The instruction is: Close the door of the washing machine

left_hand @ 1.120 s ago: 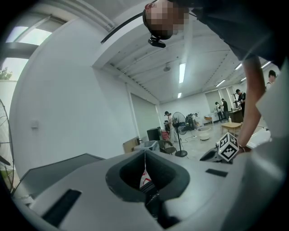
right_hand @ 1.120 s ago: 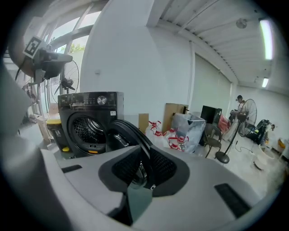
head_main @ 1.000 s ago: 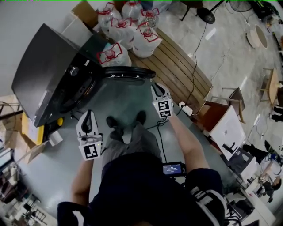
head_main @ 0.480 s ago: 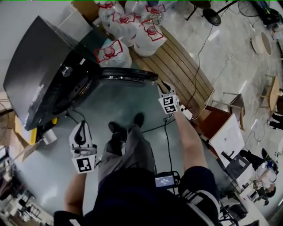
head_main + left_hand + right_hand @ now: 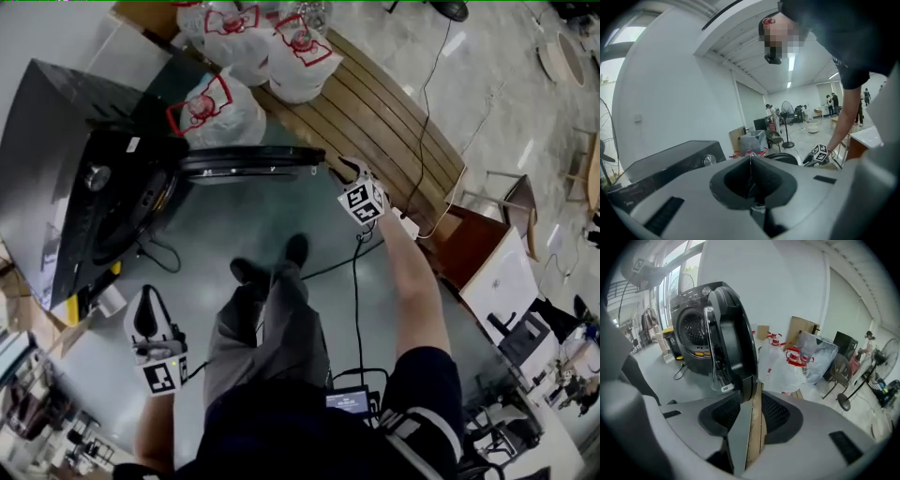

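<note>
1. Right claw (image 5: 345,171) (image 5: 752,399) is released: the jaws are apart and have just been opening, nothing is pinched, and only wood slats show through the gap
2. Washing machine door (image 5: 248,161) (image 5: 733,341) is open, swung out and seen edge-on; its free edge sits just ahead of the right claw's tips, toward its left jaw; cannot tell if it touches
3. Washing machine (image 5: 70,178) (image 5: 689,329) stands beyond the door, further ahead and left of the right claw, with the drum opening uncovered
4. Left claw (image 5: 147,309) (image 5: 750,164) is clenched, jaws together on nothing, and held well apart from the door; the machine is ahead-left of it and the right claw ahead-right
5. Slatted wooden worktop (image 5: 384,122) runs just right of and under the right claw
6. White bags (image 5: 281,56) with red ties sit at the worktop's far end, ahead of the right claw and past the door
7. Person's shoes (image 5: 272,262) are on the grey floor (image 5: 234,216) between the two claws; a black cable (image 5: 354,281) lies behind the right claw
</note>
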Tool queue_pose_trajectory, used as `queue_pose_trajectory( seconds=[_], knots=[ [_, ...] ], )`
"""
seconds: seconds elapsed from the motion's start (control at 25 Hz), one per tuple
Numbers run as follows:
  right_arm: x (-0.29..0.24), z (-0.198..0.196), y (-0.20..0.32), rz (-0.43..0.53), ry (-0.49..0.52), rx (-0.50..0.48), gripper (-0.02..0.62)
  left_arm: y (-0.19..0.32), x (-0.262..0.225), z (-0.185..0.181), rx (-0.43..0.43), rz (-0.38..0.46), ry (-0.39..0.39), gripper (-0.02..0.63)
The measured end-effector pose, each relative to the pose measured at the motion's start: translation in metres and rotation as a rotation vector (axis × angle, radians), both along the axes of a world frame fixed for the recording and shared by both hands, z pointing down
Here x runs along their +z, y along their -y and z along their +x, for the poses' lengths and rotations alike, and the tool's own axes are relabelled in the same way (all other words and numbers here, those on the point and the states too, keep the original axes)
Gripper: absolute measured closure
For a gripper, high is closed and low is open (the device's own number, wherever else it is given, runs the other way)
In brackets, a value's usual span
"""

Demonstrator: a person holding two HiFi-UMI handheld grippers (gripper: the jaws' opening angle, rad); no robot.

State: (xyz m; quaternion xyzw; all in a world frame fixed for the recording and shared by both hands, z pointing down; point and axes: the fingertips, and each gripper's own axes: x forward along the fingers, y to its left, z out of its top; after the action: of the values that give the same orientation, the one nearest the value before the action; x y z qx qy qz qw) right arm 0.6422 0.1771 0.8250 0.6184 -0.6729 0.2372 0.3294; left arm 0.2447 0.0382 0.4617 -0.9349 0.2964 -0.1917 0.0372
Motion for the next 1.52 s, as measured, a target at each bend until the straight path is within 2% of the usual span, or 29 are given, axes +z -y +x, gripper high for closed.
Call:
queue_pose_trajectory(
  seconds=[0.36,0.68,0.84,1.04,1.12,1.32,1.52],
  knots=[
    [-0.026,0.002,0.039,0.178,0.074,-0.110,0.436,-0.002,0.022,0.014,0.012,0.001,0.073,0.581],
    [-0.024,0.008,0.053,0.146,0.119,-0.196,0.440,-0.003,0.021,0.013,-0.010,0.007,0.098,0.581],
    [-0.020,0.003,0.055,0.126,0.159,-0.231,0.494,-0.006,0.022,0.012,-0.020,0.008,0.099,0.581],
    [-0.019,0.009,0.061,0.106,0.161,-0.244,0.455,-0.007,0.026,0.006,-0.029,0.007,0.116,0.581],
    [-0.019,0.010,0.063,0.101,0.178,-0.245,0.482,-0.008,0.025,0.003,-0.033,0.008,0.122,0.581],
    [-0.019,0.010,0.064,0.070,0.225,-0.278,0.483,-0.006,0.025,-0.002,-0.042,0.016,0.132,0.581],
    [-0.020,0.003,0.060,0.065,0.199,-0.309,0.491,-0.006,0.026,-0.006,-0.052,0.020,0.135,0.581]
  ],
)
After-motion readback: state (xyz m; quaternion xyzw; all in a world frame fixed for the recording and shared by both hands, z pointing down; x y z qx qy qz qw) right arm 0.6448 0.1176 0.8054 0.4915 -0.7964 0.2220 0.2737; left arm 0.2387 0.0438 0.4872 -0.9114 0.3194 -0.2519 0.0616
